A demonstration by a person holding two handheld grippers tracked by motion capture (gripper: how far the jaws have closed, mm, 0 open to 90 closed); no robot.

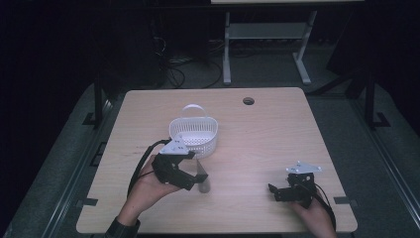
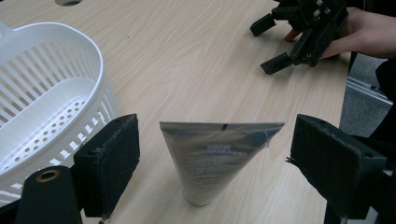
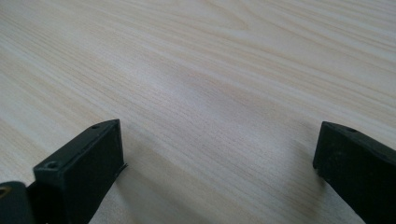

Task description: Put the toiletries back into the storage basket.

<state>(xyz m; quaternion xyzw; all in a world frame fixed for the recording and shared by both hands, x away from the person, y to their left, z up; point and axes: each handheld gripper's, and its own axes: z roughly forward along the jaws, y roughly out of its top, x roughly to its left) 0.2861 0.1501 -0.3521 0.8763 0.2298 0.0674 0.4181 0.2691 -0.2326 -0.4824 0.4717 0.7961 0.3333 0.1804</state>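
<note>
Left gripper (image 2: 215, 158) jaws wide apart around upright grey tube (image 2: 215, 158), untouched, white basket (image 1: 194, 135) just beyond, right gripper (image 1: 280, 191) open, empty, near right.

A white slotted plastic basket (image 1: 194, 135) sits near the middle of the light wooden table (image 1: 267, 134). A grey squeeze tube (image 2: 212, 158) stands on its cap just beside the basket, toward the near edge. A round cable hole (image 1: 248, 101) lies by the far edge.
</note>
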